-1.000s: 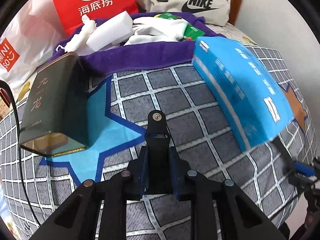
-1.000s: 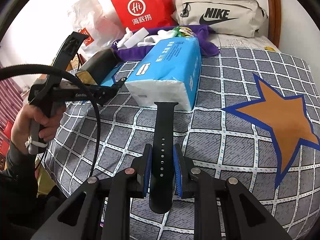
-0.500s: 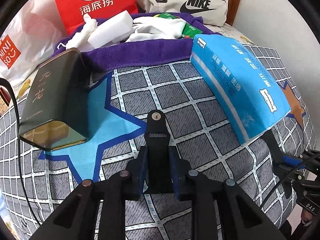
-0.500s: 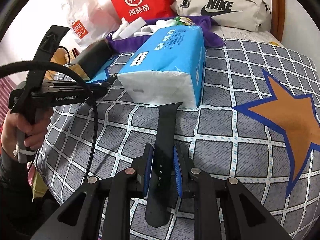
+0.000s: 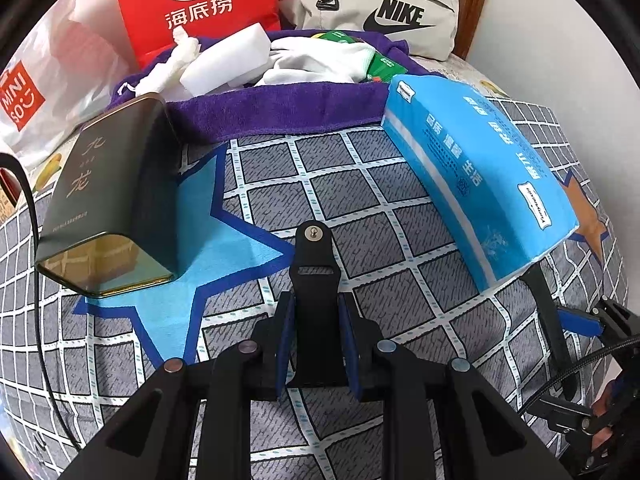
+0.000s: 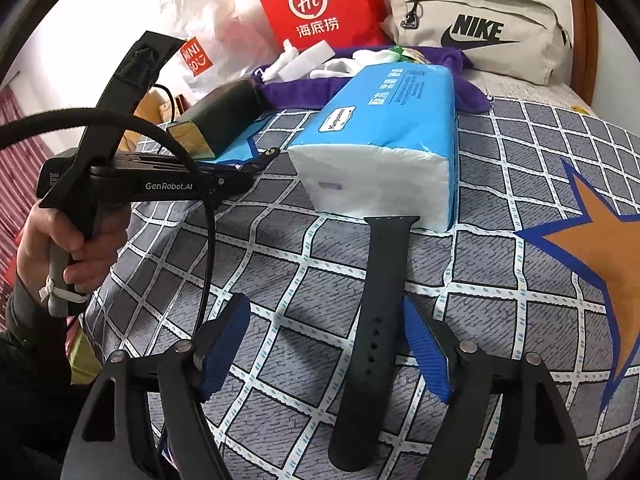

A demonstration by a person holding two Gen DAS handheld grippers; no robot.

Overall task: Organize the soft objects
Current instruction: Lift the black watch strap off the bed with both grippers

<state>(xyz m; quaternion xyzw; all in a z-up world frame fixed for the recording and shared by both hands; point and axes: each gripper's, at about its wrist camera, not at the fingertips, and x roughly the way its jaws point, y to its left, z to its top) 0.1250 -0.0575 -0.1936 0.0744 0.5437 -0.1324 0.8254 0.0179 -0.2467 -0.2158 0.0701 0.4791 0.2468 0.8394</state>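
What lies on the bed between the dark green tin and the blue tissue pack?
In the left wrist view, between the tin and the tissue pack, only bare checked bedcover shows, plus the short strap piece held over it.

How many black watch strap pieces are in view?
2: a short black rubber strap piece with a metal pin clamped in the left claw; a long holed one lying between the open right claw.
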